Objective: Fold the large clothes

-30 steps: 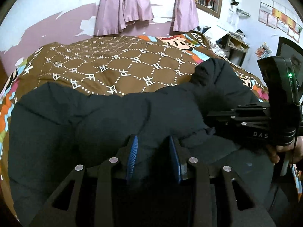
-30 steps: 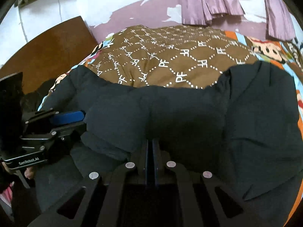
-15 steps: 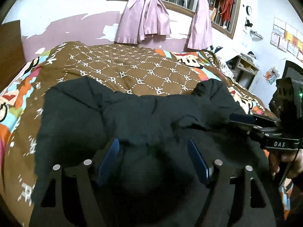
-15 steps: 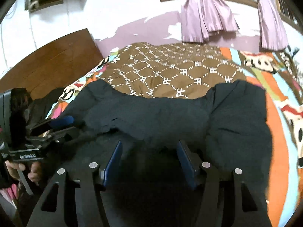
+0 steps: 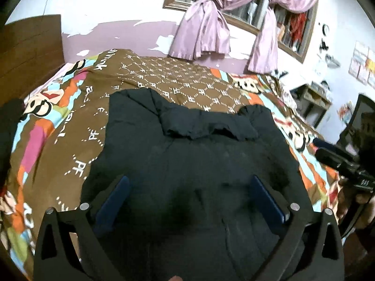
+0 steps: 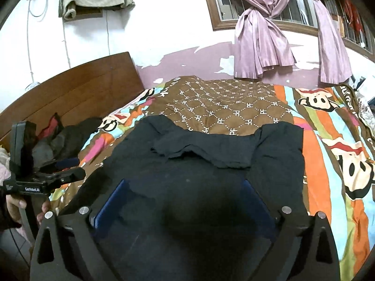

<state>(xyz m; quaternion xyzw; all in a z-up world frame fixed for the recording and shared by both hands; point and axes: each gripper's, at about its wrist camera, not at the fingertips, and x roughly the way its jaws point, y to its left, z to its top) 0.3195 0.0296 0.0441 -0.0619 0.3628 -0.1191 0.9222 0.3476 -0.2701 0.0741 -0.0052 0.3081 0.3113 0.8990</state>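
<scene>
While both the left gripper (image 5: 189, 201) and right gripper (image 6: 185, 201) spread their empty jaws above the black coat (image 5: 199, 159) at frame centre, one fold looks finished; next, regrasp an edge.

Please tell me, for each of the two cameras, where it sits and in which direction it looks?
Left wrist: on the left gripper, jaws opening, above the black garment; the right gripper shows at right.
Right wrist: on the right gripper, jaws opening, nothing between them; the left gripper and a hand at left.
Shared: garment, bed, curtains.
</scene>
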